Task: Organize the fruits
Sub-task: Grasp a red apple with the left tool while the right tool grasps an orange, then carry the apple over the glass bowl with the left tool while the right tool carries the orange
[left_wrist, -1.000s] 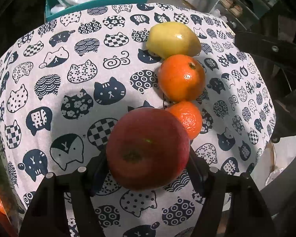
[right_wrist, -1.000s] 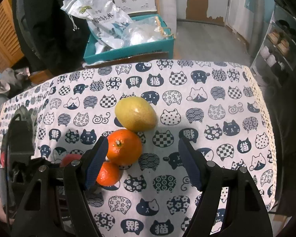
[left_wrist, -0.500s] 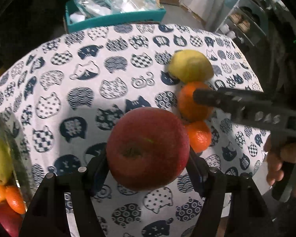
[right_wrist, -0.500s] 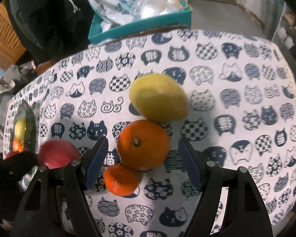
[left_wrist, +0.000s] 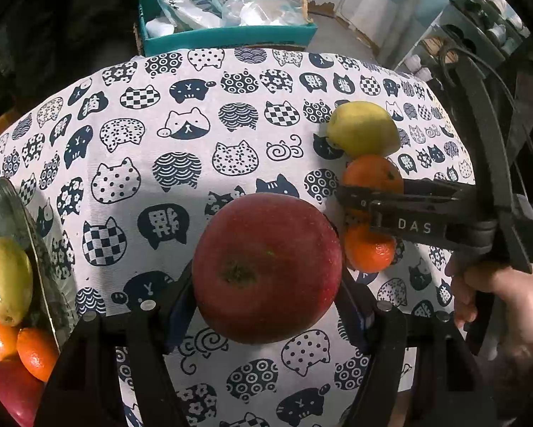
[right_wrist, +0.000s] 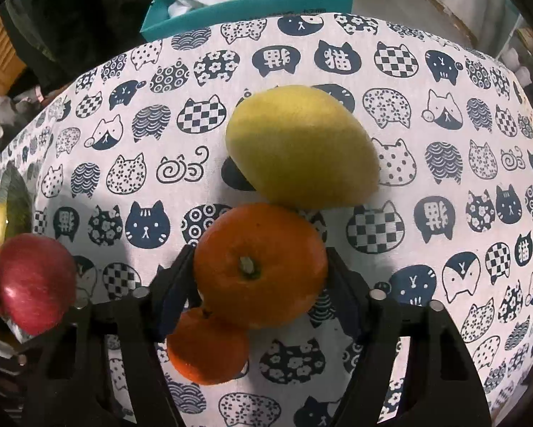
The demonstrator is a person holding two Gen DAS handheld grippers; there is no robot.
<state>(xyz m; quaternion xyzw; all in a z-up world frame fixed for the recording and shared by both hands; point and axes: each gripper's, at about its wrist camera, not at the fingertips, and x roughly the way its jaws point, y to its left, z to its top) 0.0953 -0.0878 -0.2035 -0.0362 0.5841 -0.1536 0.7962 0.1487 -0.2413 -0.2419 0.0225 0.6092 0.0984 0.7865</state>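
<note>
My left gripper is shut on a red apple, held above the cat-print tablecloth; the apple also shows in the right wrist view. On the cloth a yellow fruit, a large orange and a small tangerine lie touching in a row. My right gripper straddles the large orange. Its jaws are closing, and both pads touch the orange's sides. The left wrist view shows the right gripper over the large orange, between the yellow fruit and the tangerine.
A glass bowl at the left table edge holds a yellow-green fruit, oranges and a red apple. A teal box with plastic bags stands beyond the far edge. A person's hand holds the right gripper's handle. Shelves stand at the right.
My left gripper has carried the apple leftward, bringing the bowl into view. My right gripper has come down around the large orange and its jaws have narrowed onto it.
</note>
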